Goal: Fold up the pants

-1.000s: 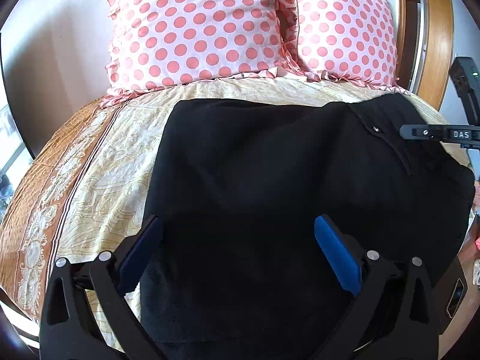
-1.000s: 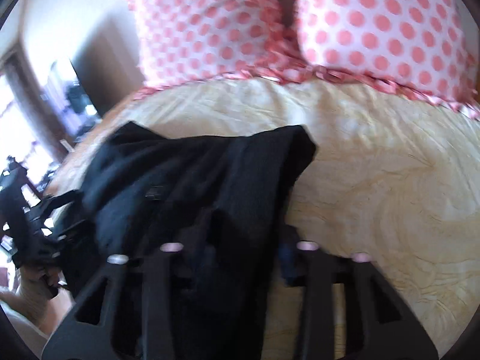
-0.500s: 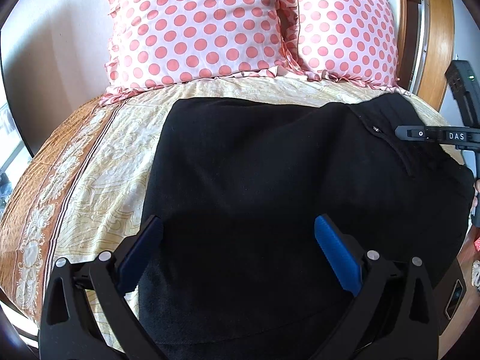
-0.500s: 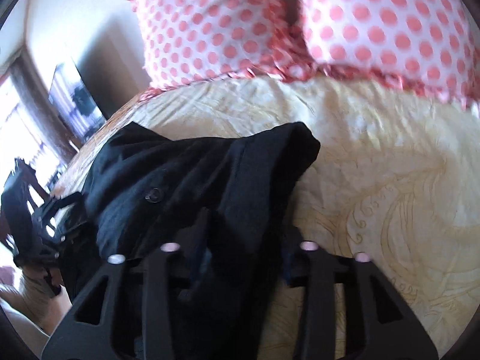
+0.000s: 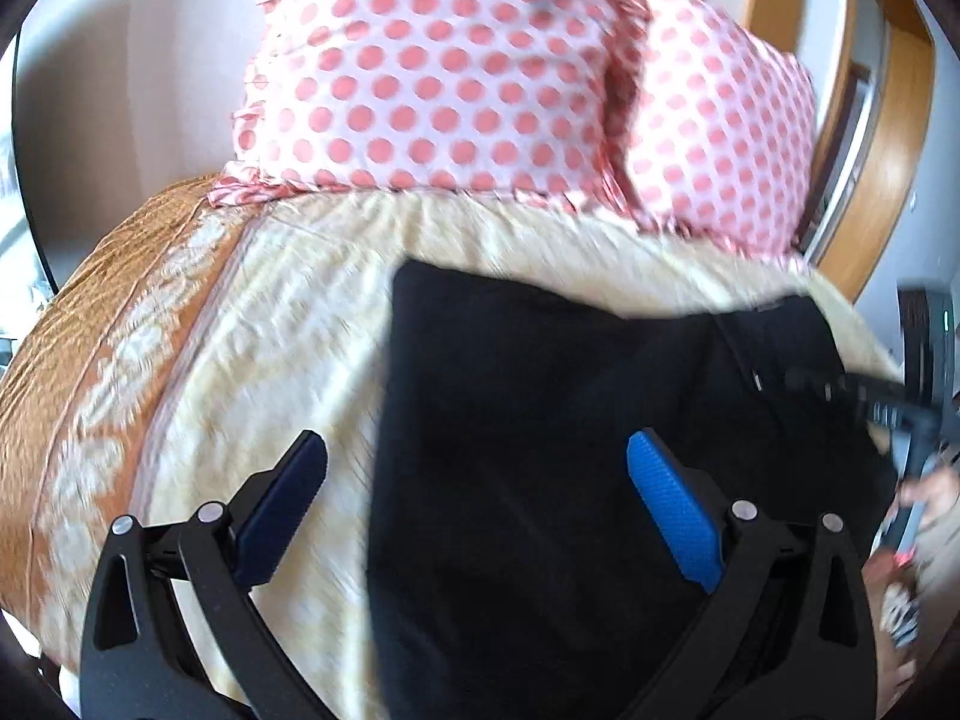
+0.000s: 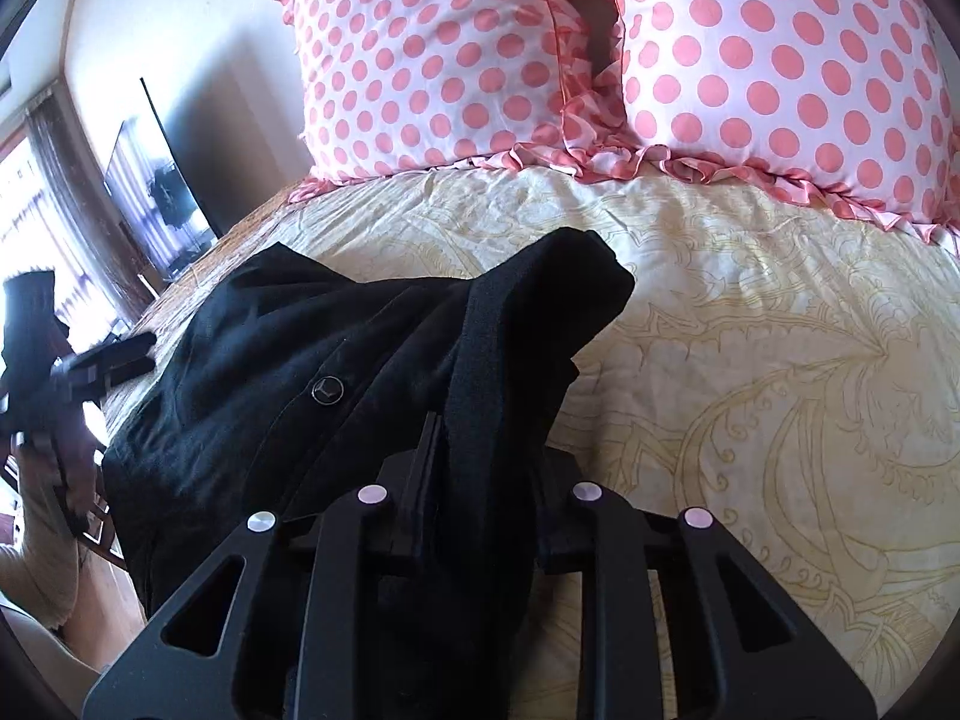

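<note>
Black pants (image 5: 570,450) lie on the cream patterned bedspread (image 5: 288,348), short of the two pink polka-dot pillows (image 6: 456,54) at the head of the bed. Landmark: the pants. Left gripper (image 5: 477,480) hangs above the near part of the pants, fingers spread wide and holding nothing; its blue-padded left finger (image 5: 282,510) is over bare bedspread just off the pants' left edge, the right finger (image 5: 672,510) over the black cloth. Left wrist view is motion-blurred. Right gripper (image 6: 480,456) sits low at the pants' right side, jaws pressed together on a bunched fold of the waist area, cloth draped over and between the fingers so the pads are hidden. From that pinch the fabric rises into a raised hump pointing toward the pillows. A dark button (image 6: 327,390) shows on the pants just left of the pinch. In the right wrist view the left gripper appears at the far left edge of the pants, with a hand (image 6: 54,462) behind it, blurred. Orange border of the bedspread (image 5: 90,360) runs well left of the pants.
</note>
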